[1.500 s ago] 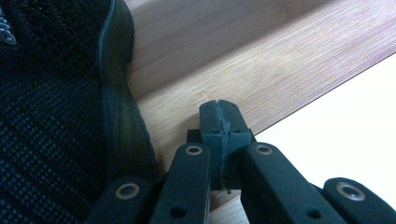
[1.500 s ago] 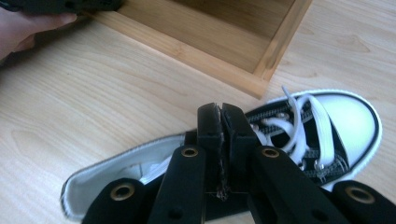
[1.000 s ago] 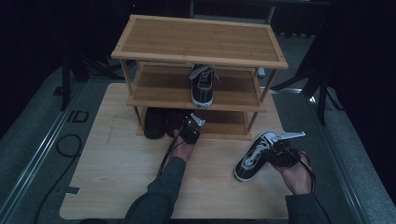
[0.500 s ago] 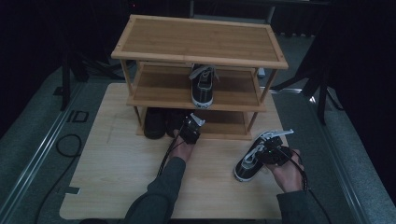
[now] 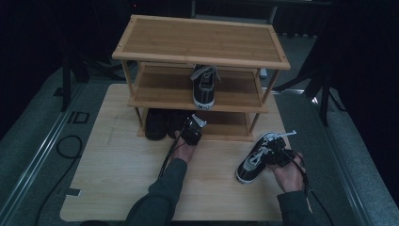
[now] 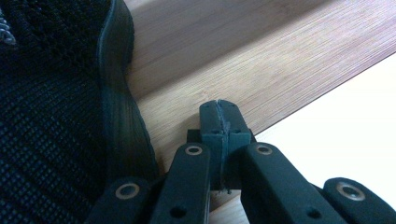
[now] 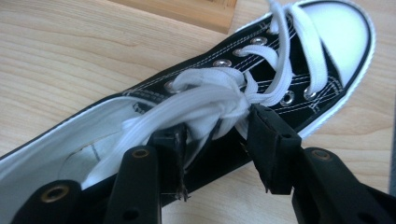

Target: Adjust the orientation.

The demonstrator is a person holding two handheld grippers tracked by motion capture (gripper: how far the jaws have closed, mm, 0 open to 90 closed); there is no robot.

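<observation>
R gripper (image 7: 217, 140): fingers part spread, just been opening, straddling the white laces of the black-and-white sneaker (image 5: 256, 157), which lies on the bench (image 5: 117, 160) right of the bamboo shoe rack (image 5: 200, 44). L gripper (image 6: 219, 119): fingers pressed together, empty, at rack's bottom shelf beside a black mesh shoe (image 6: 51, 116). A matching sneaker (image 5: 204, 84) sits on middle shelf.

In your left gripper view the black shoe (image 6: 51, 116) is cut off at the left edge; the sneaker's (image 7: 261, 79) heel leaves your right gripper view.
</observation>
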